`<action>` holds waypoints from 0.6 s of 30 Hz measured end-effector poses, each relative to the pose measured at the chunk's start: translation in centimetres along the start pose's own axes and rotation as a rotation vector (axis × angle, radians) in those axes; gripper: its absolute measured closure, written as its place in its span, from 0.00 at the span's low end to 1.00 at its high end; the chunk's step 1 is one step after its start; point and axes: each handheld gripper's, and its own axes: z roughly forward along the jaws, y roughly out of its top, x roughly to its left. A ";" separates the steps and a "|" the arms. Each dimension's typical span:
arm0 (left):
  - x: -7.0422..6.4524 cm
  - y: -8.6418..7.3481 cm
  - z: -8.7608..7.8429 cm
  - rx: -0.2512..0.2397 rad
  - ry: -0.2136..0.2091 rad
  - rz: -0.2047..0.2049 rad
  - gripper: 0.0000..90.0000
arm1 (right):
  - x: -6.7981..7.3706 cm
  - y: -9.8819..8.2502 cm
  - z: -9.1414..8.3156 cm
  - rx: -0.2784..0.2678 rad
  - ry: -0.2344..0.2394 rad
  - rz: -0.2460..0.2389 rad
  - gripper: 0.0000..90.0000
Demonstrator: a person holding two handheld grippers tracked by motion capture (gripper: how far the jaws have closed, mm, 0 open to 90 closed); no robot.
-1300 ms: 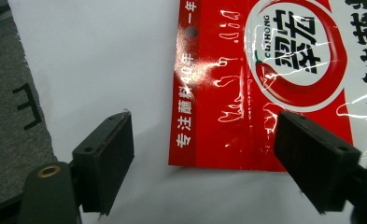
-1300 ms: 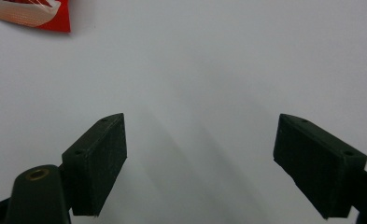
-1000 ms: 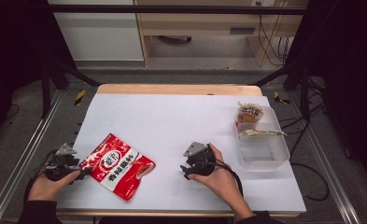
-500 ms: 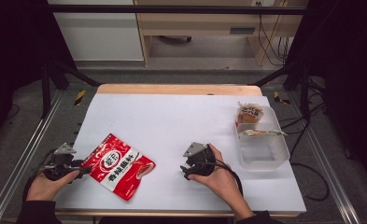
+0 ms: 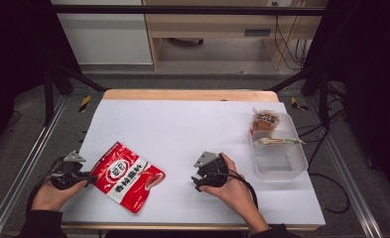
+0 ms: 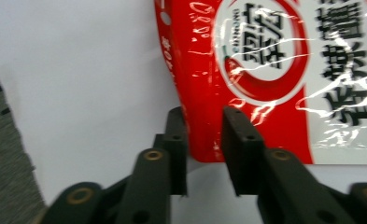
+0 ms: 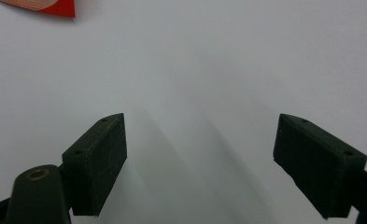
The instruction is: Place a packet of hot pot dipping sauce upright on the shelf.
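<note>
A red snack pouch [image 5: 125, 176] with a white label lies flat on the white table [image 5: 192, 124] at the front left. My left gripper [image 5: 89, 176] sits at the pouch's left edge. In the left gripper view the pouch's [image 6: 265, 70] corner lies between the jaws of the left gripper [image 6: 204, 116]. They have just been closing, and a narrow gap still shows, so the pads do not press on it. My right gripper [image 5: 197, 181] rests low over bare table in the front middle. Its jaws stand wide open in the right gripper view [image 7: 202, 126], holding nothing.
A clear plastic container [image 5: 282, 163] stands at the right edge of the table. A brown snack packet [image 5: 265, 121] leans at its far end and a flat packet [image 5: 279, 141] lies across it. A red pouch corner [image 7: 55, 7] shows far off.
</note>
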 end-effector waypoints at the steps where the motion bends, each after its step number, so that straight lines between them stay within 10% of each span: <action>1: 0.0 0.2 0.1 0.009 0.009 0.004 0.87 | 0.0 0.0 0.0 0.002 -0.002 -0.005 0.20; 10: -0.1 2.1 -1.0 -0.005 -0.016 0.034 1.00 | -0.1 0.3 -0.2 -0.008 0.004 -0.006 0.20; 18: -1.7 6.1 -3.7 -0.068 -0.061 0.145 1.00 | -1.0 1.1 -1.0 -0.024 0.001 -0.007 0.20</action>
